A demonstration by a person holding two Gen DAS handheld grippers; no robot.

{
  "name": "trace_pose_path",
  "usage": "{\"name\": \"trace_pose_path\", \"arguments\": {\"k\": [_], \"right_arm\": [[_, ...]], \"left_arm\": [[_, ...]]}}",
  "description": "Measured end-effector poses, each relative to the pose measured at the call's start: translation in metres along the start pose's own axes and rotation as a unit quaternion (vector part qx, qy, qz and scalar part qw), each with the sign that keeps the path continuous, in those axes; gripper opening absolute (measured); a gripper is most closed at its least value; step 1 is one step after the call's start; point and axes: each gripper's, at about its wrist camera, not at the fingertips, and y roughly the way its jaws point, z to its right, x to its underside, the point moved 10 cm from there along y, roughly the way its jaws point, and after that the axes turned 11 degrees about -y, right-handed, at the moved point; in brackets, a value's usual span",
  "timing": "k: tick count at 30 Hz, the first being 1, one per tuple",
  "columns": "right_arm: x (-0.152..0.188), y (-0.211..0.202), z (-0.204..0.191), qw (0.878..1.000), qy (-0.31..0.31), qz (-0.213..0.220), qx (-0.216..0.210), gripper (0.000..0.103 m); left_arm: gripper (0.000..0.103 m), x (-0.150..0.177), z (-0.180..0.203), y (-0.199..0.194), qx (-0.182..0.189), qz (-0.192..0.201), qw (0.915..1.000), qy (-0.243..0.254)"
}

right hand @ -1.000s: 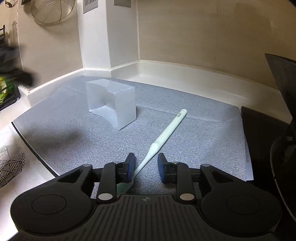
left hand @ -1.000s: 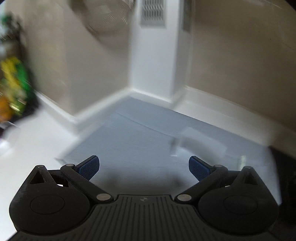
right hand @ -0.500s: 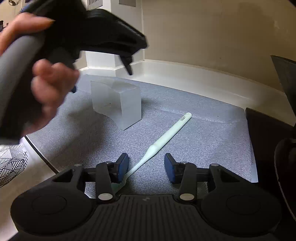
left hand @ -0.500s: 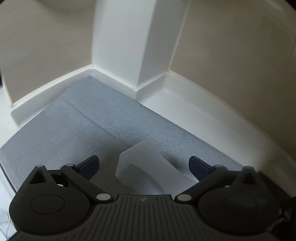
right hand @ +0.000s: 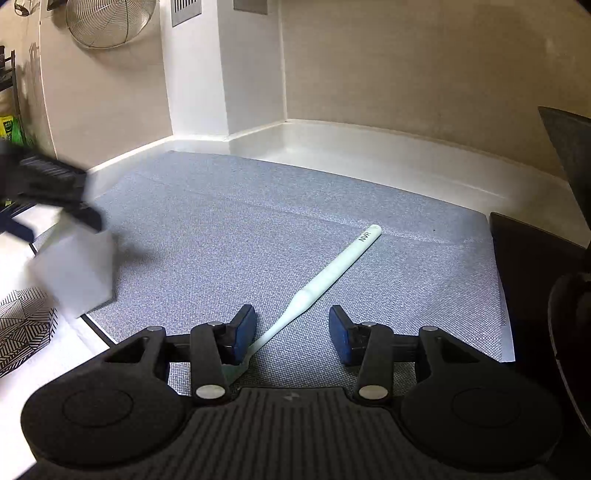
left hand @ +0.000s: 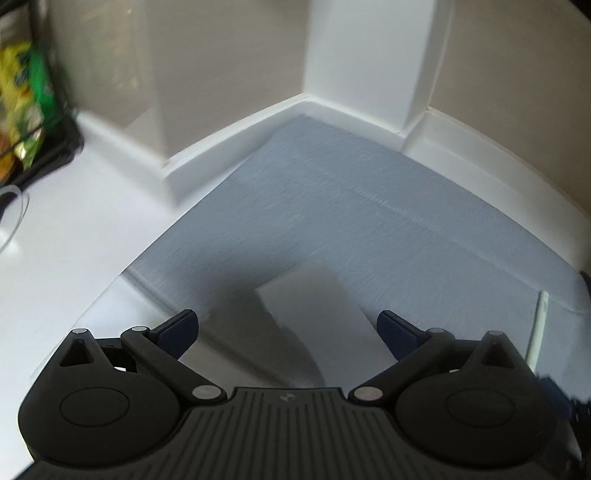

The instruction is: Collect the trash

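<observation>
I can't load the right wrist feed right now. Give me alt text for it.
The right gripper sits open and low over a grey mat, its blue pads either side of a pale toothbrush lying diagonally on the mat, not gripping it. At far left, blurred, the left gripper is above a translucent white box at the mat's edge.

Home kitchen corner, as I see it from my worktop: white counter (left hand: 74, 229) with raised white edging, grey woven mat (right hand: 295, 229), beige walls, wire strainer (right hand: 110, 22) hung on the wall, wall vent (right hand: 186, 11), rack of snack packets (left hand: 22, 110) at my left.
</observation>
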Motion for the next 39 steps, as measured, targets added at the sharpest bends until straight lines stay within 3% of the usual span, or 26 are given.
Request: {"name": "trace_pose_path", "arguments": {"k": [4,11,15,19,23,32,34,36,37,38,39], "right_arm": [[0.0,-0.001,0.0,1.0,-0.002,0.0,0.001,0.048],[0.0,0.0,0.0,1.0,-0.007,-0.002,0.004,0.05],[-0.001,0.0,-0.001,1.0,-0.01,-0.004,0.005,0.055],[-0.001,0.0,0.0,1.0,-0.008,-0.006,0.008,0.064],[0.001,0.004,0.005,0.999,-0.003,-0.021,0.028,0.088],[0.003,0.007,0.006,0.999,-0.003,-0.026,0.034,0.091],[0.002,0.007,0.005,0.999,-0.008,-0.022,0.032,0.082],[0.0,0.001,-0.003,0.999,-0.024,-0.009,0.019,0.046],[-0.001,0.0,-0.007,0.999,-0.033,-0.005,0.014,0.039],[-0.001,0.0,-0.01,0.999,-0.04,-0.003,0.01,0.027],[-0.001,-0.001,-0.011,0.999,-0.044,-0.002,0.01,0.022]], "left_arm": [[0.103,0.009,-0.043,-0.012,0.029,0.0,0.9982,-0.052],[0.103,0.015,-0.107,-0.024,0.052,-0.027,0.9848,-0.163],[0.103,0.001,-0.084,-0.046,0.059,-0.016,0.9873,-0.147],[0.103,0.008,-0.037,-0.046,0.053,-0.038,0.9911,-0.116],[0.103,0.024,-0.002,-0.032,0.027,-0.053,0.9948,-0.083],[0.103,0.049,-0.004,0.003,-0.029,-0.077,0.9951,-0.055],[0.097,0.047,-0.011,0.002,-0.041,-0.066,0.9952,-0.059],[0.081,0.047,-0.017,-0.003,-0.056,-0.063,0.9949,-0.055],[0.07,0.047,-0.019,-0.005,-0.068,-0.064,0.9946,-0.045],[0.066,0.047,-0.021,-0.007,-0.078,-0.063,0.9944,-0.034],[0.066,0.047,-0.023,-0.01,-0.081,-0.062,0.9943,-0.03]]}}
